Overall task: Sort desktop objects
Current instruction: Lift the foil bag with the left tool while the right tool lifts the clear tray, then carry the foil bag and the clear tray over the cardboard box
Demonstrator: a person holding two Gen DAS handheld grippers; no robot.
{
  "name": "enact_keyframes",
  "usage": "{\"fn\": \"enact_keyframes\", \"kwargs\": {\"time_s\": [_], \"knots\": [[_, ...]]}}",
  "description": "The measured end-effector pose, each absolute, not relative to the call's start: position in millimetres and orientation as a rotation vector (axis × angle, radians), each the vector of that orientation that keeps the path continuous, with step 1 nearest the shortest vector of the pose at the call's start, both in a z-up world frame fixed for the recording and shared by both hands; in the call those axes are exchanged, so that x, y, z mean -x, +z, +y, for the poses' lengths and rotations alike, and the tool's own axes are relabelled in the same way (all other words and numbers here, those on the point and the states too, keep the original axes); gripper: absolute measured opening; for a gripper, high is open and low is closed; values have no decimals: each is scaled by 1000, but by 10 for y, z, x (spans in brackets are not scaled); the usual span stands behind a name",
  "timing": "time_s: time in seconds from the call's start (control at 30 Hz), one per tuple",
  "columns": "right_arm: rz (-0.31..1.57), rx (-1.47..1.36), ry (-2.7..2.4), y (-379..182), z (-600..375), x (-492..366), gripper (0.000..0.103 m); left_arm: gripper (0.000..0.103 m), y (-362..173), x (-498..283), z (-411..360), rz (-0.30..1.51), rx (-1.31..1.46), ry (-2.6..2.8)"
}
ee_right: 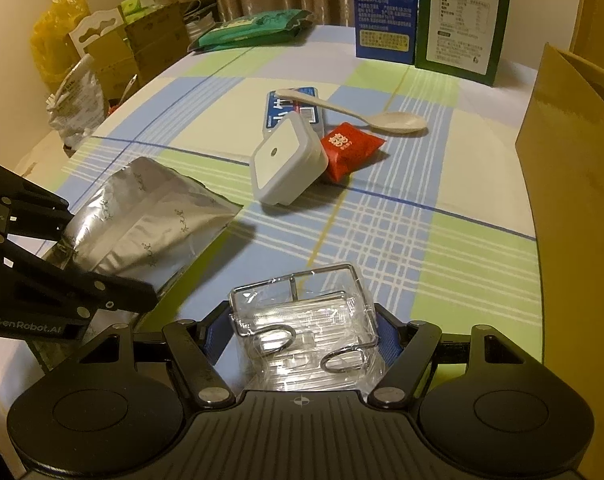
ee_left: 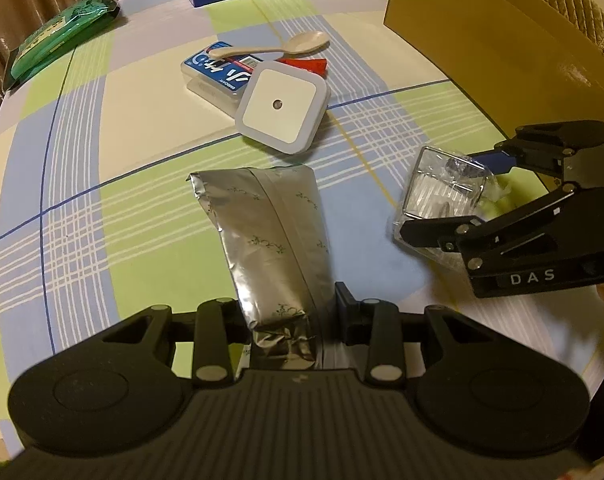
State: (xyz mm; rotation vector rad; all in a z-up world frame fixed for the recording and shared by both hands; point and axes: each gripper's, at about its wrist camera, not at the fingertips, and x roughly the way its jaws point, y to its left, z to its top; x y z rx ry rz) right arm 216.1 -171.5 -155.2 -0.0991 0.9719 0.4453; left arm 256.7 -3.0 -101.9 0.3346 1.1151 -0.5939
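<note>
Gripping foil pouch lengthwise, L tongs

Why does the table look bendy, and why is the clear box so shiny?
Both wrist views are fisheye, so the table edge curves. In the right wrist view, room light glints off the clear box; in the left wrist view, the silver pouch gleams too.

Both tools are matte black plastic with a ribbed middle plate, two round discs at the sides and silver rivets on the linkage arms; the left gripper carries pale "GenRobot.AI" lettering, and the right gripper shows "DAS" and blue finger pads.
</note>
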Motion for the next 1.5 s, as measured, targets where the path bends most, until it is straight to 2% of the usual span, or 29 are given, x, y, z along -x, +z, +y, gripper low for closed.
{"fn": "enact_keyframes", "kwargs": {"time_s": [0.4,0.77,1.13,1.5], "knots": [[953,93,411,-1496,-1760,-2113,69,31,-977,-2551,-17,1101,-312,-600],[907,28,355,-1273,-1835,-1672,69,31,-731,-2268,19,1058,-263,-605],[782,-12,285,-595,-2114,-1319,69,31,-369,-1902,-59,1019,-192,-593],[682,-44,140,19,-2971,-1140,69,31,250,-1647,-832,932,-191,-709]]}}
